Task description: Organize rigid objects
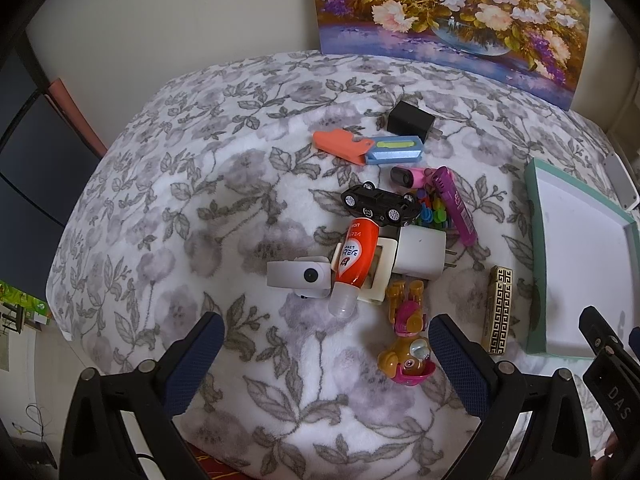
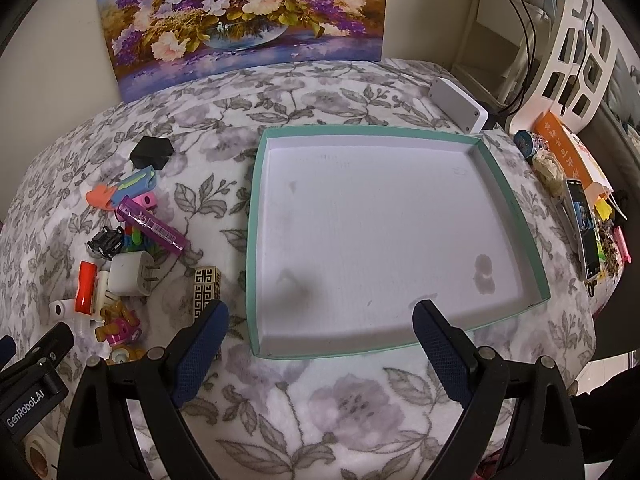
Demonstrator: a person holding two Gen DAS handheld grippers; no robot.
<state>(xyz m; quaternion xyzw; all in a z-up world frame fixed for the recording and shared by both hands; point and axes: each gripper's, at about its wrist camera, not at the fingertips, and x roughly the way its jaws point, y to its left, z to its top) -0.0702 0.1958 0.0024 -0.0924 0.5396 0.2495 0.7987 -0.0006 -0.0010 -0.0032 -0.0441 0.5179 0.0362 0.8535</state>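
Jaws spread, shallow cardboard tray (image 2: 256, 240), fleecy blanket (image 1: 168, 200)

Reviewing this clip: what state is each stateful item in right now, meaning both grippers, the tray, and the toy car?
Left gripper: open, holding nothing, above the blanket.
Right gripper: open, holding nothing, at the tray's near edge.
Green tray: empty, nothing placed in it yet.
Black toy car: tipped on its side, wheels showing.
Orange tube: capped, lying across the pile.
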